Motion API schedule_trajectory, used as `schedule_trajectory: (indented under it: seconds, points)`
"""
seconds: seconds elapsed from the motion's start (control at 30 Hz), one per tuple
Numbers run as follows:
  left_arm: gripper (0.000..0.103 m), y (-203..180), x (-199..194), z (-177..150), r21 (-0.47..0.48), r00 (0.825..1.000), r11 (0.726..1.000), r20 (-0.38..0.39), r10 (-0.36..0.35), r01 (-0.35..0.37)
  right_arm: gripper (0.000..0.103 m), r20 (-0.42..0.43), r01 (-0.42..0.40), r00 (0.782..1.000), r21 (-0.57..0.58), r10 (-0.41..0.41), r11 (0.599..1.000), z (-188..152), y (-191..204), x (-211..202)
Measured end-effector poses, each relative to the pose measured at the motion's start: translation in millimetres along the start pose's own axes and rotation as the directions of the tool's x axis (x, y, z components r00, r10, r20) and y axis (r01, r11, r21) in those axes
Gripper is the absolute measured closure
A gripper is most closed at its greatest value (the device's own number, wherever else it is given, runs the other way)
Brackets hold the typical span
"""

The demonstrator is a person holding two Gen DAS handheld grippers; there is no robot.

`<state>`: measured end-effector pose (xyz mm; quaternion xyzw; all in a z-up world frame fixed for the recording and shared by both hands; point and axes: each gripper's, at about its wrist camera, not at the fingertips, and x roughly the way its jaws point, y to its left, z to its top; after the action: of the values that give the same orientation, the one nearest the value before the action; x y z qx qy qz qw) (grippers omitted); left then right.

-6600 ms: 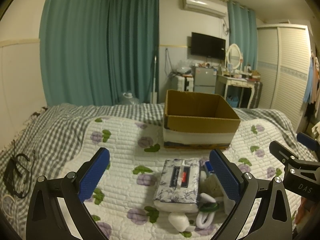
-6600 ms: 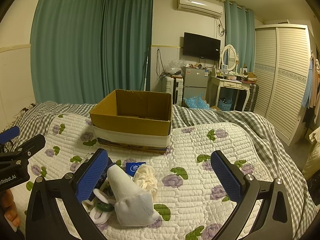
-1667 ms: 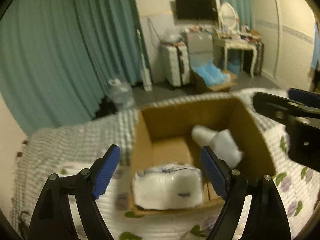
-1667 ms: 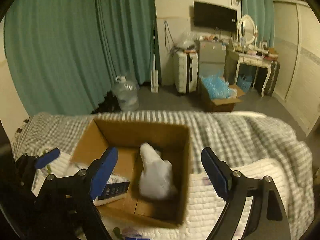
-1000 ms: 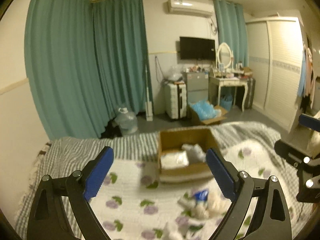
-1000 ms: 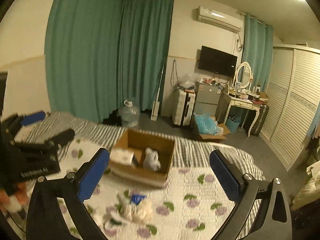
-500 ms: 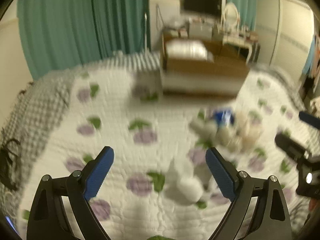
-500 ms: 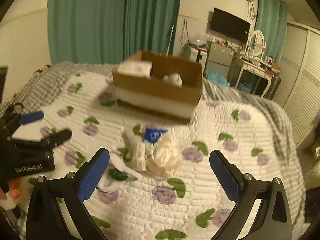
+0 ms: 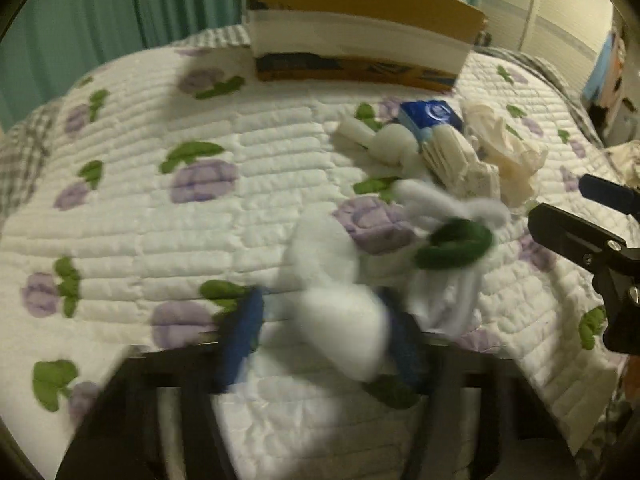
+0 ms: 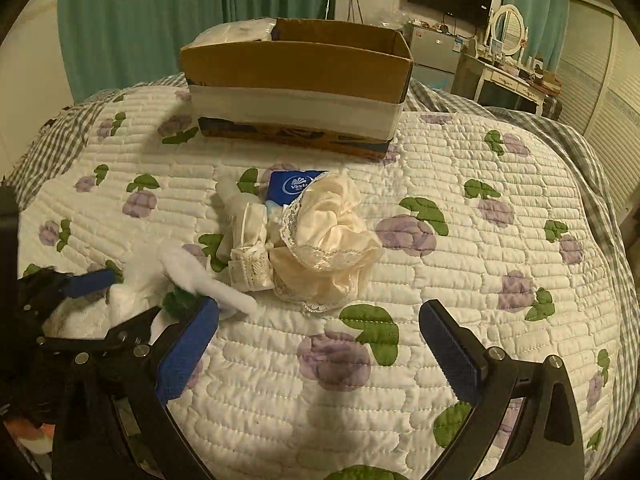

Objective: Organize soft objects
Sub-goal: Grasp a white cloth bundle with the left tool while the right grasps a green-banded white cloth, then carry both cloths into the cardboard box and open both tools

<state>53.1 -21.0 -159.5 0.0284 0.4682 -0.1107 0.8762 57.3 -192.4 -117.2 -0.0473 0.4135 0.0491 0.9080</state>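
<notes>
A quilted bedspread (image 10: 460, 264) with purple flowers and green leaves carries a cardboard box (image 10: 296, 80) at its far side, with a white tissue pack (image 10: 236, 32) rising above the box's left rim. In front of the box lies a loose pile: a blue tissue packet (image 10: 294, 188), a cream lace-trimmed cloth (image 10: 328, 236) and folded white pieces (image 10: 246, 236) touching one another. The left gripper (image 9: 324, 328) sits low over the near edge of the pile, its blue pads (image 9: 240, 336) close on either side of a white plush toy (image 9: 336, 292); the frame is blurred, so whether the pads actually press the toy cannot be told. A green ring (image 9: 454, 244) lies against the toy's white strands. The right gripper (image 10: 320, 344) hovers over bare quilt near the cream cloth, its jaws wide apart and holding nothing.
</notes>
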Motion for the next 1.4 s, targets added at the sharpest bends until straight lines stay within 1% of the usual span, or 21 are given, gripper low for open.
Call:
schedule_trajectory:
  seconds: [0.03, 0.07, 0.13, 0.17, 0.3, 0.4, 0.47, 0.57, 0.63, 0.7, 0.77, 0.83, 0.87, 0.9, 0.93, 0.97, 1.03, 1.2, 1.27, 1.4]
  points:
    - [0.066, 0, 1, 2, 0.001, 1.000, 1.000, 0.002, -0.009, 0.009, 0.002, 0.001, 0.002, 1.000, -0.003, -0.002, 1.000, 0, 1, -1]
    - [0.069, -1, -3, 2, 0.007, 1.000, 1.000, 0.012, -0.004, 0.004, 0.002, 0.005, 0.006, 1.000, -0.006, -0.006, 1.000, 0, 2, -2]
    - [0.069, -1, -8, 3, 0.016, 1.000, 1.000, 0.028, 0.014, -0.014, 0.002, 0.014, 0.003, 1.000, -0.013, -0.002, 1.000, 0, 6, -5]
    - [0.069, 1, -14, 3, 0.013, 0.999, 0.999, 0.044, 0.031, -0.032, 0.002, 0.016, -0.010, 1.000, -0.015, 0.010, 1.000, 0, 8, -8]
    - [0.069, 21, -33, 10, -0.029, 0.995, 0.998, 0.082, 0.065, -0.063, 0.002, 0.022, -0.053, 0.998, -0.034, 0.054, 0.998, 0, 20, -15]
    - [0.069, 35, -40, 14, -0.044, 0.990, 0.995, 0.100, 0.094, -0.090, 0.002, -0.015, -0.086, 0.996, -0.049, 0.085, 0.995, 1, 35, -8]
    - [0.069, 46, -42, 15, -0.066, 0.990, 0.994, 0.108, 0.091, -0.084, 0.002, -0.041, -0.111, 0.993, -0.050, 0.109, 0.993, 3, 45, -1]
    - [0.069, 51, -40, 15, -0.082, 0.991, 0.994, 0.106, 0.085, -0.076, 0.005, -0.090, -0.115, 0.990, -0.051, 0.110, 0.992, 4, 59, 15]
    - [0.069, 55, -41, 12, -0.085, 0.991, 0.994, 0.102, 0.083, -0.075, 0.016, -0.122, -0.125, 0.985, -0.044, 0.119, 0.991, 3, 66, 26]
    - [0.069, 54, -39, 11, -0.072, 0.990, 0.993, 0.099, 0.103, -0.096, 0.023, -0.150, -0.119, 0.982, -0.036, 0.113, 0.992, 1, 69, 37]
    - [0.069, 54, -41, 10, -0.063, 0.989, 0.993, 0.096, 0.109, -0.103, 0.026, -0.170, -0.108, 0.980, -0.043, 0.100, 0.993, 0, 71, 44]
    - [0.069, 53, -42, 10, -0.059, 0.990, 0.993, 0.098, 0.104, -0.099, 0.038, -0.164, -0.114, 0.981, -0.043, 0.106, 0.993, 1, 71, 44]
    - [0.069, 53, -43, 10, -0.057, 0.989, 0.993, 0.101, 0.105, -0.100, 0.041, -0.162, -0.119, 0.980, -0.042, 0.111, 0.992, 1, 70, 44]
    - [0.069, 52, -44, 10, -0.057, 0.989, 0.993, 0.102, 0.105, -0.100, 0.053, -0.164, -0.120, 0.980, -0.043, 0.112, 0.992, 2, 70, 44]
    - [0.069, 53, -45, 10, -0.056, 0.989, 0.994, 0.103, 0.104, -0.099, 0.060, -0.164, -0.121, 0.980, -0.043, 0.112, 0.992, 2, 70, 44]
    - [0.069, 52, -45, 10, -0.055, 0.989, 0.994, 0.104, 0.104, -0.099, 0.063, -0.163, -0.124, 0.980, -0.042, 0.116, 0.991, 1, 69, 43]
    - [0.069, 49, -47, 10, -0.048, 0.988, 0.993, 0.105, 0.109, -0.105, 0.077, -0.161, -0.122, 0.980, -0.046, 0.113, 0.991, -1, 67, 40]
    - [0.069, 39, -53, 10, -0.048, 0.989, 0.993, 0.101, 0.111, -0.107, 0.084, -0.148, -0.152, 0.978, -0.047, 0.144, 0.987, -4, 64, 27]
    - [0.069, 34, -59, 11, -0.041, 0.988, 0.993, 0.104, 0.116, -0.112, 0.085, -0.135, -0.159, 0.979, -0.051, 0.151, 0.986, -4, 62, 18]
    - [0.069, 25, -76, 15, -0.046, 0.987, 0.994, 0.125, 0.100, -0.094, 0.086, -0.094, -0.173, 0.981, -0.036, 0.169, 0.984, -1, 55, -5]
